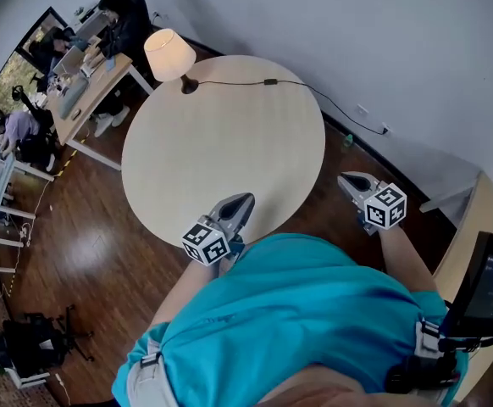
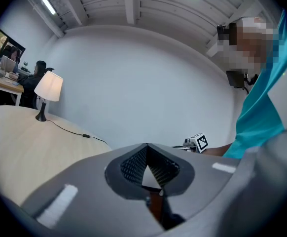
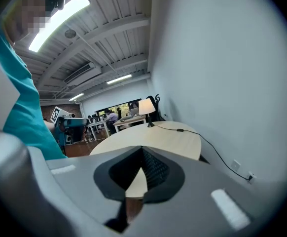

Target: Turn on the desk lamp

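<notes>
A desk lamp [image 1: 169,53] with a cream shade and a dark base stands at the far edge of the round pale wooden table [image 1: 221,159]. Its black cord carries an inline switch [image 1: 270,81] and runs off the table's right side to the wall. My left gripper [image 1: 238,200] hovers over the table's near edge, shut and holding nothing. The right gripper [image 1: 348,179] hangs beyond the table's right edge, also shut and empty. Both are far from the lamp [image 2: 49,85] [image 3: 146,106]. The left gripper [image 2: 147,144] and right gripper [image 3: 142,147] show their jaws meeting at the tips. Whether the lamp is lit, I cannot tell.
A wall outlet [image 1: 384,129] sits low on the grey wall at the right. Office desks [image 1: 77,66] with seated people stand at the upper left. A dark monitor [image 1: 492,282] is at my right. Dark wooden floor [image 1: 77,253] surrounds the table.
</notes>
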Demonstrator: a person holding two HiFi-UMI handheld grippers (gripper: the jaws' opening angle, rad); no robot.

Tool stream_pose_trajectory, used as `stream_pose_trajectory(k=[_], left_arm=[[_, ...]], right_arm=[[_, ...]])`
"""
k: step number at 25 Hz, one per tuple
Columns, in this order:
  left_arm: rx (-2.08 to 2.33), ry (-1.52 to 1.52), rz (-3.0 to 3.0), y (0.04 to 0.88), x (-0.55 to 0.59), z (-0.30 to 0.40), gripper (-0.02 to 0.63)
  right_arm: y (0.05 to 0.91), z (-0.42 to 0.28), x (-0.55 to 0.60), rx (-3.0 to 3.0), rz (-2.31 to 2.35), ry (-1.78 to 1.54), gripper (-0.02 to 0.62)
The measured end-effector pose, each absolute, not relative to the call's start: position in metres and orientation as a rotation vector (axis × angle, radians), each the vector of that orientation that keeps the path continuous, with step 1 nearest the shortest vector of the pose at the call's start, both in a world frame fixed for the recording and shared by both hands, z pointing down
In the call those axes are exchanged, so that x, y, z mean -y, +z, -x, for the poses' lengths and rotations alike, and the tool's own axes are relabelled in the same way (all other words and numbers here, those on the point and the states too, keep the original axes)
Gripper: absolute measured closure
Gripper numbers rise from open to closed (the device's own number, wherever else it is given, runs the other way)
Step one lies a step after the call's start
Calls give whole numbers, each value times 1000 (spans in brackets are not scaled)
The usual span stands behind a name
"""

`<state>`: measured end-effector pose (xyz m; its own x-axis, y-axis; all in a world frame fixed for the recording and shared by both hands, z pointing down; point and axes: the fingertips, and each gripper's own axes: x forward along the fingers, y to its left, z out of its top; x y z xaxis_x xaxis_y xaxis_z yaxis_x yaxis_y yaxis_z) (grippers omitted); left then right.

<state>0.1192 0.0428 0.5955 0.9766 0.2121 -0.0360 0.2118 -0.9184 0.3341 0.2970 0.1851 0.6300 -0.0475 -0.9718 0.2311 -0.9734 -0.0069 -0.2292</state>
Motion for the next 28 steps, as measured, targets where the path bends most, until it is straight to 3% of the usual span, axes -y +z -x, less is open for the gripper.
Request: stream_pose_trajectory(k=[7,13,16,28], left_arm=[[-543,34,-2757,596,87,-19,580],[-764,105,-2728,670,151,37,580],[-862,118,-2714,704,150,53,580],[-967,204,-2644,701,67,135,580]], right_arm=[[627,-169,-67,2068,-2311,531,594],[695,-77,-27,1933,-2469,560,594],[730,-47,-39,1840,-2531,530,594],[755,60,-136,1734,-2709,562,594]])
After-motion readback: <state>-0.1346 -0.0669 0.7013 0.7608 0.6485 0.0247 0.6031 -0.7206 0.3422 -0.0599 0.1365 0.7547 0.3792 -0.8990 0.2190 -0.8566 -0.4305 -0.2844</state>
